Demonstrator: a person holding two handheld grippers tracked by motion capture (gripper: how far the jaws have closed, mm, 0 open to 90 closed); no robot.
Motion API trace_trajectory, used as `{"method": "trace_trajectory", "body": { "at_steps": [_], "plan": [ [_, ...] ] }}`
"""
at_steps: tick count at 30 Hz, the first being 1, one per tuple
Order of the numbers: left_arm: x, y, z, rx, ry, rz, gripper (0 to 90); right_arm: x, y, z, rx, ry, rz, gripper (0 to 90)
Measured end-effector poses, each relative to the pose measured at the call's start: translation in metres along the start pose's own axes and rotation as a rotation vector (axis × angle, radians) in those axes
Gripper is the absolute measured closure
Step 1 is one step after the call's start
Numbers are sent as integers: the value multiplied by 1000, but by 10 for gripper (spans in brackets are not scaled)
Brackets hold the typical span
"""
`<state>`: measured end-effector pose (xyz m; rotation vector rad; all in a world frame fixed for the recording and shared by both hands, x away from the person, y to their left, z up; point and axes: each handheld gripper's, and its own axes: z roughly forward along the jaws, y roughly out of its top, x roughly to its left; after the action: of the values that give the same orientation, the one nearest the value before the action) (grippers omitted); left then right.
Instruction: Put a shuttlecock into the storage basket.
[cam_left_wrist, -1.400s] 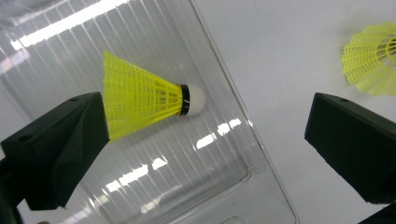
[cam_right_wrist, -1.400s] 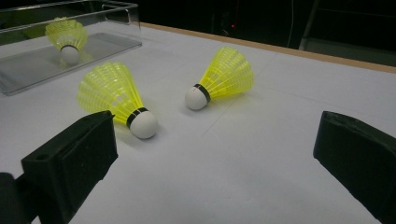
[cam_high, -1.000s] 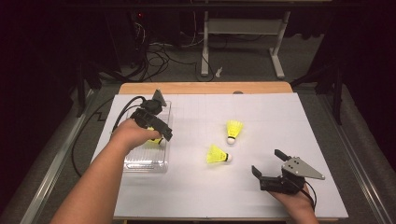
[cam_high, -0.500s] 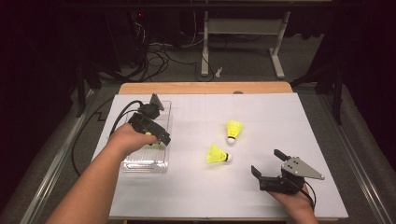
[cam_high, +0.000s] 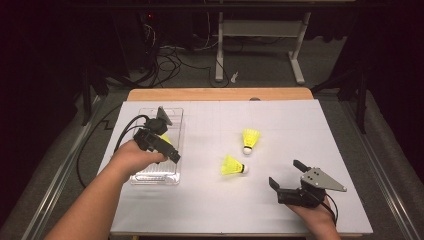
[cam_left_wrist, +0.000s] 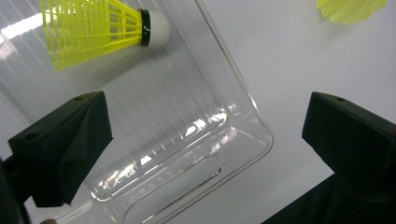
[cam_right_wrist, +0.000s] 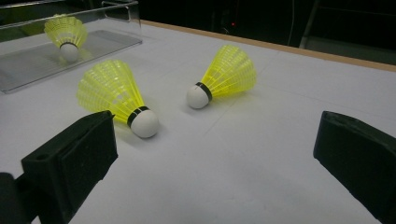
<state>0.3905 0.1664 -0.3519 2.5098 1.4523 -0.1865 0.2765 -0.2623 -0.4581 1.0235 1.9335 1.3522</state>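
Two shuttles (cam_high: 234, 165) (cam_high: 250, 139) loose mid-table, one (cam_left_wrist: 95, 25) in the tray (cam_high: 172, 131) at the left edge; both grippers (cam_high: 170, 152) (cam_high: 287, 176) spread, empty; featherlight with crushable skirts, so probably pinch the cork.

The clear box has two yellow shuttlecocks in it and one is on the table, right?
Not quite. The clear box holds one yellow shuttlecock; two lie on the table, one and another beside it. The right gripper view shows this.
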Motion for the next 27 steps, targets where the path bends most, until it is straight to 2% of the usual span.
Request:
{"method": "trace_trajectory", "body": {
  "at_steps": [9,18,23,27],
  "plan": [
    [-5,-9,-2,-7,-22,-1,33,0,-1,-1,-2,0,1,2],
    [-17,-10,-2,3,-14,31,31,0,0,-2,-3,-3,3,2],
    [-29,-6,0,20,-9,61,29,-1,0,-2,-2,-2,-2,2],
    [-46,2,-1,9,-9,91,27,-1,0,-3,-8,-5,-1,2]
  ]
}}
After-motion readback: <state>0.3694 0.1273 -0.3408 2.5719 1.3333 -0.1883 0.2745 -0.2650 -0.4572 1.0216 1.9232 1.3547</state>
